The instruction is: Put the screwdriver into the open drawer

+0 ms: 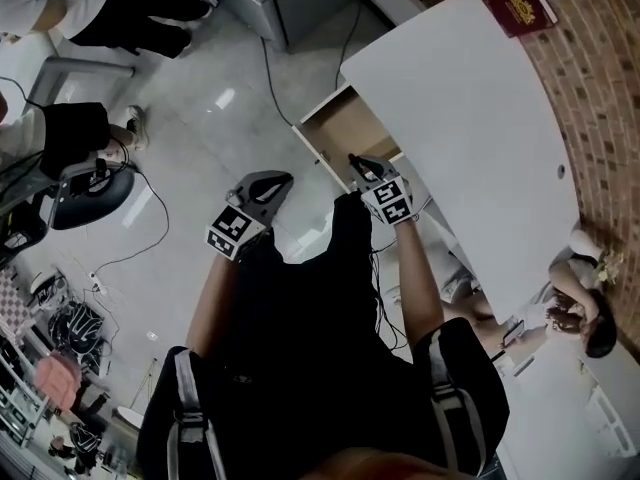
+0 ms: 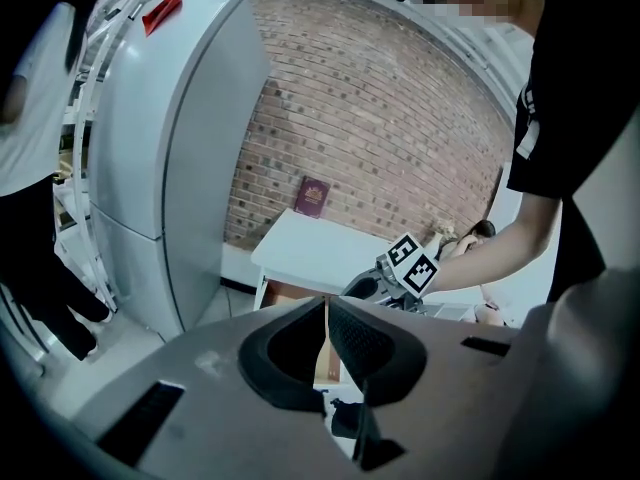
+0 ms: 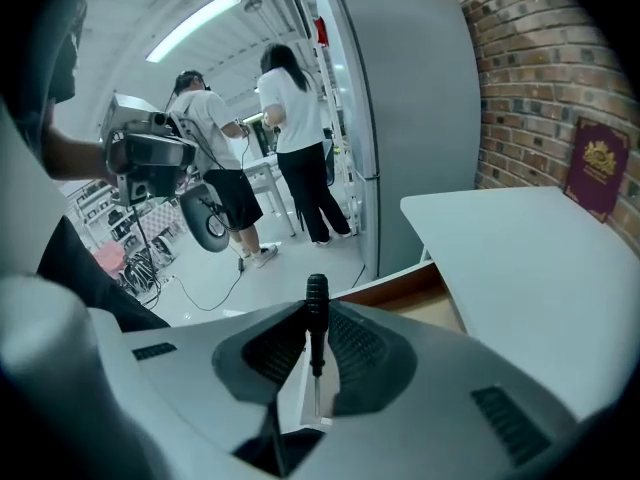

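Observation:
A black-handled screwdriver [image 3: 317, 303] stands upright between the pads of my right gripper [image 3: 318, 320], which is shut on it, its thin shaft running down between the jaws. In the head view this gripper [image 1: 357, 162] hovers just over the near edge of the open wooden drawer [image 1: 347, 126] under the white table [image 1: 470, 118]. The drawer [image 3: 432, 303] shows just beyond the jaws, to their right. My left gripper [image 1: 282, 179] hangs to the left over the floor, apart from the drawer, jaws shut with nothing in them [image 2: 327, 308]. From it the right gripper [image 2: 372, 286] shows ahead.
A red book [image 1: 520, 6] lies on the table's far end against the brick wall. A tall grey fridge [image 3: 420, 98] stands left of the table. People stand beyond it, another person [image 1: 582, 313] sits at the right. Cables [image 1: 150, 248] and a stool [image 1: 90, 193] are on the floor.

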`<state>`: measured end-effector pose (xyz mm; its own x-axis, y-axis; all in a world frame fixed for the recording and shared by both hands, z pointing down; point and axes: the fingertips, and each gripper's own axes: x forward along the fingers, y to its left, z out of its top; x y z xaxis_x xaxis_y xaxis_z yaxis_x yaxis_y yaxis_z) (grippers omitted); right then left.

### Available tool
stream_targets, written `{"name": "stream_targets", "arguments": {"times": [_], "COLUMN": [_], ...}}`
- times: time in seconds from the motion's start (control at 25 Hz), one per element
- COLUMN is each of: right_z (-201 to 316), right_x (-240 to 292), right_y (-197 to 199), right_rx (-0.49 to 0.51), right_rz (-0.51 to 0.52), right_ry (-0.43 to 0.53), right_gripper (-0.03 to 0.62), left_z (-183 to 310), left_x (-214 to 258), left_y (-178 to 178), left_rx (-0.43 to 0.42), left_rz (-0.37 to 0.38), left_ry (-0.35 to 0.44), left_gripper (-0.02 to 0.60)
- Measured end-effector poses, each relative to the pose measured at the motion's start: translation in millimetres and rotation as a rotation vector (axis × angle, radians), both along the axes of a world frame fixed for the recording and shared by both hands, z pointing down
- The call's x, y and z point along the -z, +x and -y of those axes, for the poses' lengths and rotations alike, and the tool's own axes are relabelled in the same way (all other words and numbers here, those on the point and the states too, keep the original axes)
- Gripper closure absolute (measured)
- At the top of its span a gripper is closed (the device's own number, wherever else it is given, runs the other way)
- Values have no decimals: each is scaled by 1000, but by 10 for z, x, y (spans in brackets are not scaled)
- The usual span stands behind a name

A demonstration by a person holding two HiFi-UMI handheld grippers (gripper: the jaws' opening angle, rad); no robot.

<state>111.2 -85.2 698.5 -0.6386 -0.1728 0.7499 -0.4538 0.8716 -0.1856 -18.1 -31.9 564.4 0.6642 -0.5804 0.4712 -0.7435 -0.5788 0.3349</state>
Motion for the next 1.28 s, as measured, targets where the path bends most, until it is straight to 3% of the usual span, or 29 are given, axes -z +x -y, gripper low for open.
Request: {"name": "stream_targets", "arguments": {"times": [1.28], "right_z": [49], "right_x": [-2450], "right_y": [38], "right_rx": [165], "right_rz": [-237], "right_ry": [-228], "right_gripper": [471], "left_z": [-359], "left_x": [-1185], "left_y": [280], "left_rx": [119], "left_rz": [-45], "left_ry": [-141], "left_gripper": [560]}}
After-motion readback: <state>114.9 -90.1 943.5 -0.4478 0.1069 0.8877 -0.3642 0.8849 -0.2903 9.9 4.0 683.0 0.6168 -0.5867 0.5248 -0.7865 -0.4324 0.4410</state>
